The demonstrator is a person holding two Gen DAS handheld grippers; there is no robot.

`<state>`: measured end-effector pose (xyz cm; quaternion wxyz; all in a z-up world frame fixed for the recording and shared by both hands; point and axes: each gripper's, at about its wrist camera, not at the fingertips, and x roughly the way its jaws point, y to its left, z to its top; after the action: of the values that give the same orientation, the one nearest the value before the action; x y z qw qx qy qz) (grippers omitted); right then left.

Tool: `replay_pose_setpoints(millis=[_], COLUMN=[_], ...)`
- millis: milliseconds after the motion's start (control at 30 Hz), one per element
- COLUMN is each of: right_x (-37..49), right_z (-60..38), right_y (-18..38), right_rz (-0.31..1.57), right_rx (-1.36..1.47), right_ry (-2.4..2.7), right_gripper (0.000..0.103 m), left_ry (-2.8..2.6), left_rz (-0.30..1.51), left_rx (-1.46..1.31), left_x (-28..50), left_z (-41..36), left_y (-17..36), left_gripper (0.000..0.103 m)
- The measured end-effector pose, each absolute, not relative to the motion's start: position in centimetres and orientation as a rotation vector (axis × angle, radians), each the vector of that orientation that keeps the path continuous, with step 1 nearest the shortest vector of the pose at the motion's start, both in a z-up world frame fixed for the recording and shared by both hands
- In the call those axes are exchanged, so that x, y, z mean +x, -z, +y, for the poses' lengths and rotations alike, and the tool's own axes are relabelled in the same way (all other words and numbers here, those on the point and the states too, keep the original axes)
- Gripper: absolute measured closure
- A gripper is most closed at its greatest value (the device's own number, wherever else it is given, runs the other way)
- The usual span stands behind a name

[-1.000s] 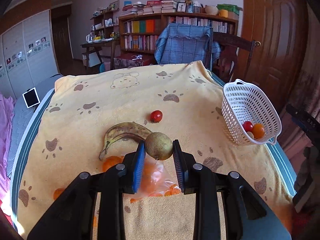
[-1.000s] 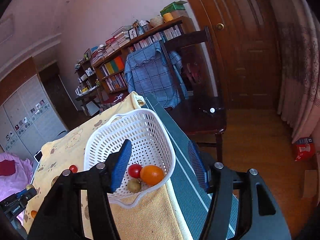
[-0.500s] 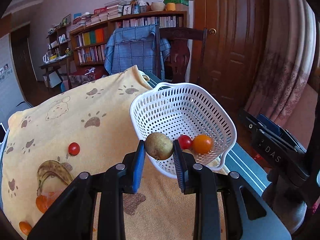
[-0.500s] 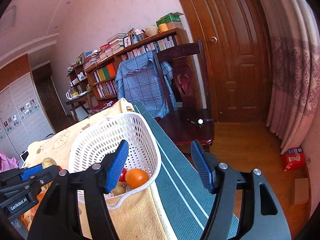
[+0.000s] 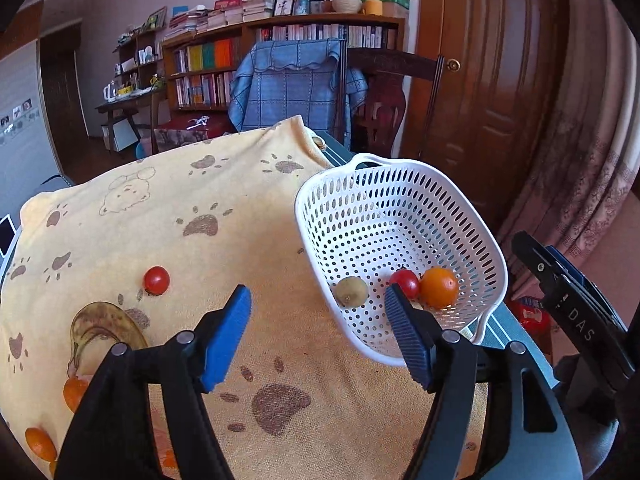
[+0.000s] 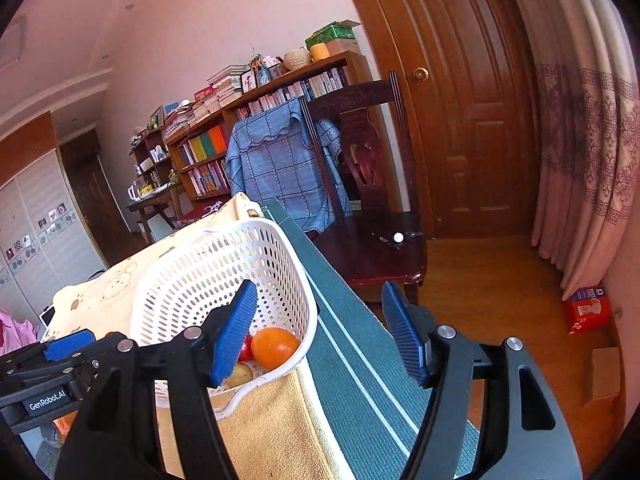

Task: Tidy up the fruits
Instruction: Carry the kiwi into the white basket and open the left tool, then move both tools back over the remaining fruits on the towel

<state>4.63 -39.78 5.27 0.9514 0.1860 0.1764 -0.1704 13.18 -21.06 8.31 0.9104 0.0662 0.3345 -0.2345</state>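
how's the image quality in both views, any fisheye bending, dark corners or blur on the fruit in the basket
Left wrist view: strong fisheye bending, the door bows, corners go black; the fruit in the basket is sharp, with a small highlight on the orange. Right wrist view: same dark corners and curved curtain; warm even daylight, no motion blur, though the orange is partly hidden behind the right gripper.

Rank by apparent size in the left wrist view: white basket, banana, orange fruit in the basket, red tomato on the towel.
1. white basket
2. banana, partly hidden
3. orange fruit
4. red tomato
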Motion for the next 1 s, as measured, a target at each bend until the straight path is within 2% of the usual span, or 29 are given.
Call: replay_pose_setpoints(millis=[133,200,267,333,1000], right_x=[4.7,4.7,4.6,4.4,4.3], right_z=[-39.8,-39.6,-39.5,-39.3,-38.5], right_y=[-5.1,-5.1,-5.0,-5.1,-5.1], right_rz=[0.361,0.363,0.361,0.354,0.362], right_rx=[0.375,0.370,0.365,0.358,0.289], right_ry=[0.356,0.357,0.356,0.360,0.421], right_gripper=[0.036,0.036,0.036,0.030,0.030], left_ry=[0.467,0.456,0.447,0.439,0.290], left_rz=[0.697,0.696,0.696,0.695,0.640], left_rx=[0.123,0.120,0.118,0.115,0.022], left_x=[13.0,12.7,12.5,12.2,9.1], left_z=[-20.2,-19.9,-19.5,-19.0,-9.2], left_y=[-8.4,-8.5,-8.5,-8.6,-10.8], left_gripper=[0.020,0.016,0.016,0.016,0.015])
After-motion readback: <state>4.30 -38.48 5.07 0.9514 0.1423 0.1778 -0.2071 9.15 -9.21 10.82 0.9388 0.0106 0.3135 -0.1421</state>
